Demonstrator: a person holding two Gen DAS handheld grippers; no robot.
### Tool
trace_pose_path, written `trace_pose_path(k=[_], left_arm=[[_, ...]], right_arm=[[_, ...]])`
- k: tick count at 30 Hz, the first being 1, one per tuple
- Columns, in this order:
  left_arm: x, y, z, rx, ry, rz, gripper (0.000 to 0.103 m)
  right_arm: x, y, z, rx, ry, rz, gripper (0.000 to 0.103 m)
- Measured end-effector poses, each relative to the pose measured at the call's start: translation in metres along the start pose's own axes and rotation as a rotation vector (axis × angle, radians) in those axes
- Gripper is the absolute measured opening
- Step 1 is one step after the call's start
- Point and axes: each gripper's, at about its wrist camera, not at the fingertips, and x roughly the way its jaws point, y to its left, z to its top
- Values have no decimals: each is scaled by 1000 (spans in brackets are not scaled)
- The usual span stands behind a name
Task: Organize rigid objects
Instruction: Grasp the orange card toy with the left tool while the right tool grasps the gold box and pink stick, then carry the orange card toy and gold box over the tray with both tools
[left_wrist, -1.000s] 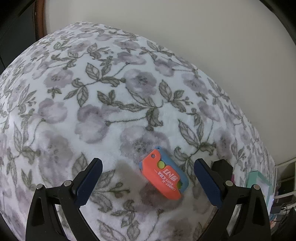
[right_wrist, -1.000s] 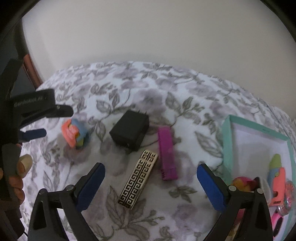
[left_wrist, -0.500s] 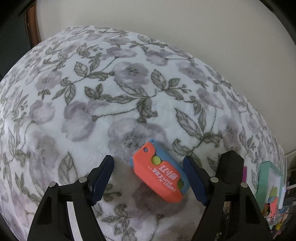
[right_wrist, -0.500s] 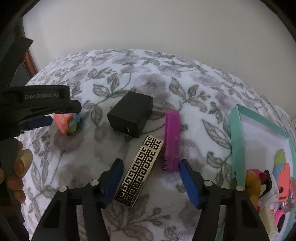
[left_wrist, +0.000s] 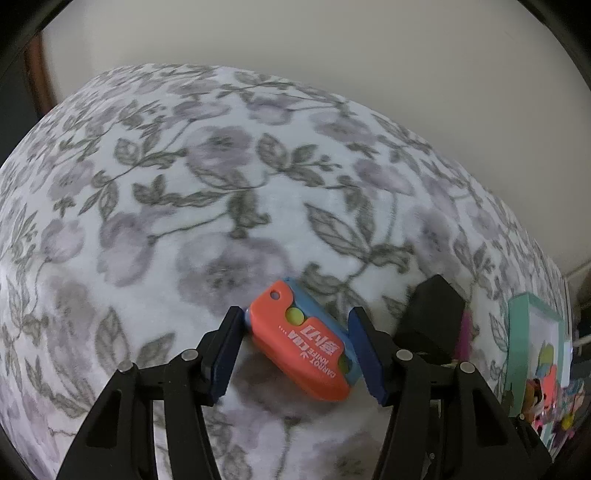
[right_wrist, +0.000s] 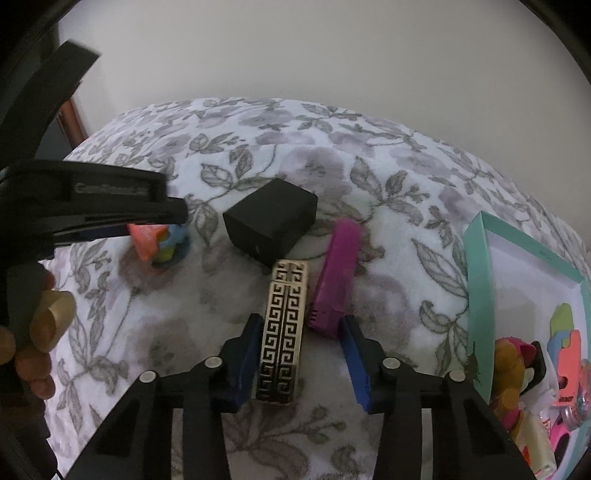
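An orange and blue carrot-knife toy lies on the flowered blanket. My left gripper is around it, and its closing jaws have both blue pads touching the toy's ends. The same toy shows under that gripper in the right wrist view. A gold and black patterned box lies lengthwise between the fingers of my right gripper. Those jaws are closing too: the left pad is at the box's side and a gap remains at the right pad.
A purple comb lies just right of the patterned box, its end close to the right pad. A black block sits behind them. A teal-rimmed box holding several colourful toys stands at the right. A hand holds the left gripper.
Both pairs of jaws have narrowed a lot. The left one moved in around the toy until its pads met it. The right one now brackets the patterned box.
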Motion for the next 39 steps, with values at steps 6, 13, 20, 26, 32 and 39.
trace_pose_path(k=[6,13,20,26,32,39], left_arm=[[4,-15,-6,71,-23,48,60],[6,-20,-8,107,-28,79,62],[-3,-12,-6,42,6,39,45],[-7,-12,-5,31,12,13,42],[-21,-11,0,9,-11,-28,41],[-50,-14,8,2,-79,-74,39]], right_arm=[[-2,5,-1,-39,3,12,34],[-2,3,-1,-45,7,18,34],[-3,4,-1,-48,8,28,34],[-8,4,-1,-49,-3,29,34],[-20,2,2,-41,-34,29,34],[-34,-7,10,-16,-70,26,34]])
